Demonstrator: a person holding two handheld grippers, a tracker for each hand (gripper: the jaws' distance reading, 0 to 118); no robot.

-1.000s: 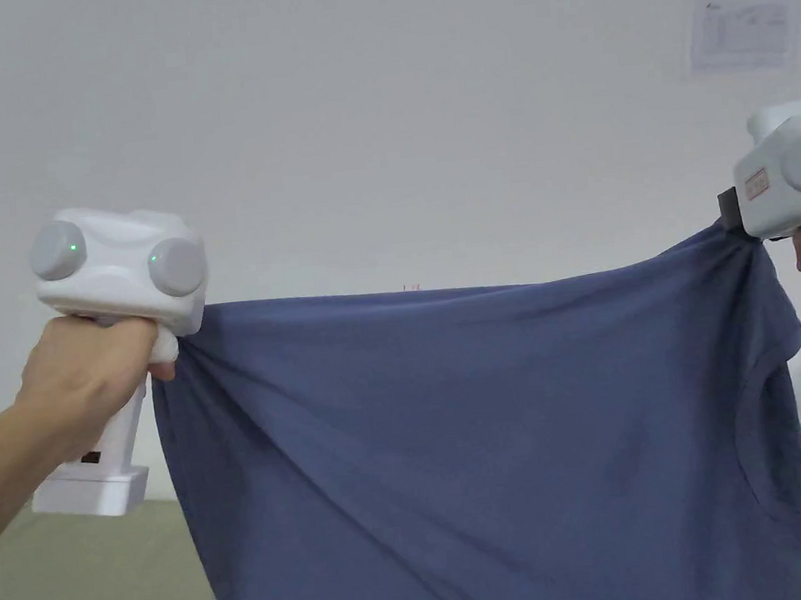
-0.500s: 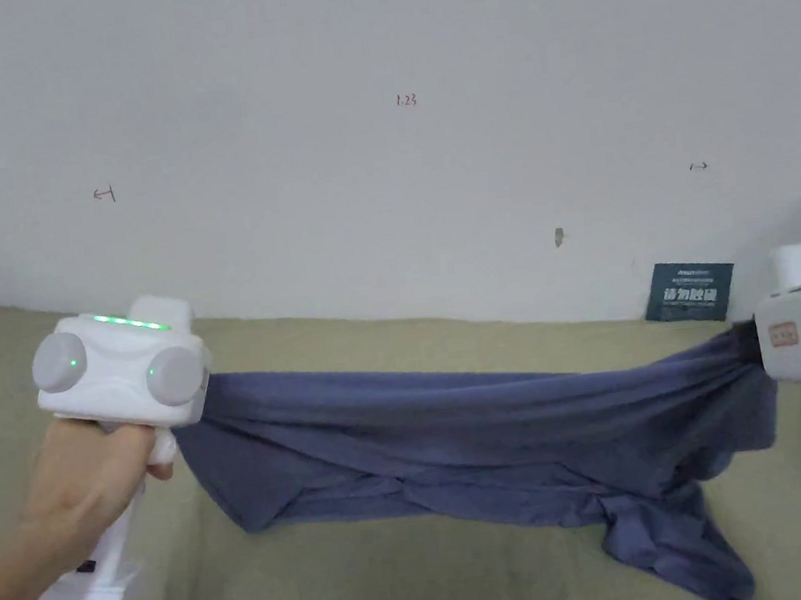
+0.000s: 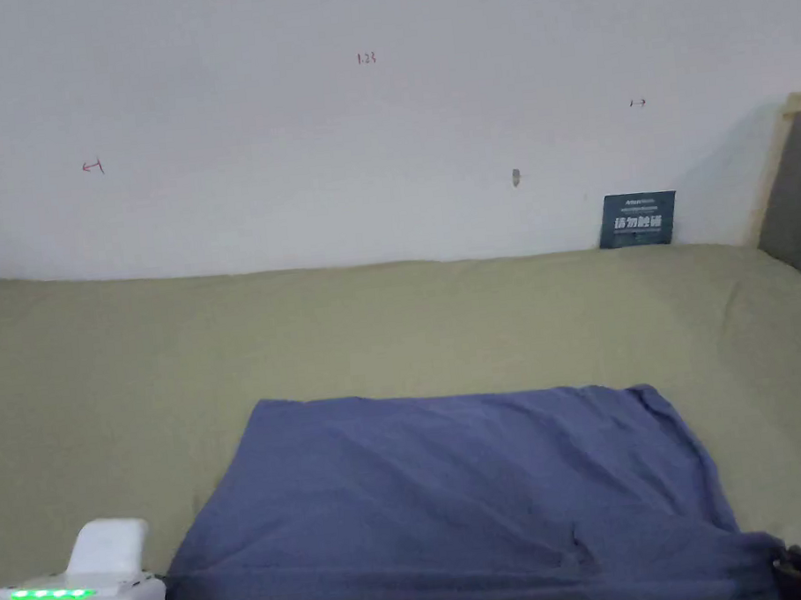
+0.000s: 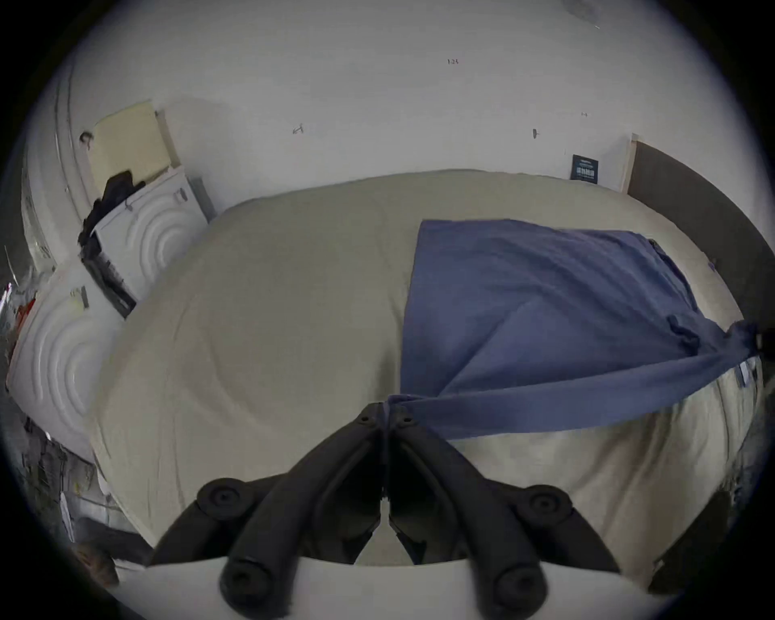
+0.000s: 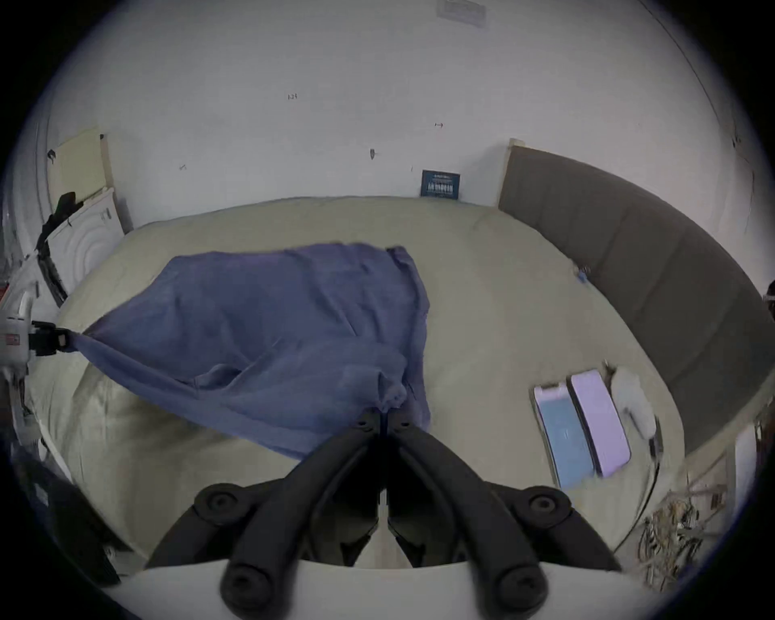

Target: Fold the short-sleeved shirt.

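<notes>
Your blue short-sleeved cotton shirt (image 3: 462,494) lies spread across the olive-green bed sheet (image 3: 131,367), its far edge flat on the bed and its near edge lifted off the sheet and pulled into a taut band between your two tools. Your left gripper (image 4: 383,413) has its black jaws pinched together on the near left corner of the shirt, the cloth gathered into a point right at the tips. Your right gripper (image 5: 383,415) is clamped the same way on the near right corner, where the fabric bunches into small folds just beyond the tips.

From the right gripper view, the left gripper (image 5: 54,339) shows at the shirt's far left corner, gripping cloth there. In the head view the white housing of the left gripper (image 3: 157,594) sits at the shirt's near left corner, and the right gripper (image 3: 791,561) at its near right corner.

Right of the shirt on the sheet lie two flat phones (image 5: 583,428) side by side, with a white oblong device (image 5: 631,398) just beyond them. Behind the shirt, a small dark card (image 3: 637,219) leans on the white wall (image 3: 374,140), and a grey padded headboard (image 5: 629,260) borders the bed on the shirt's right.
</notes>
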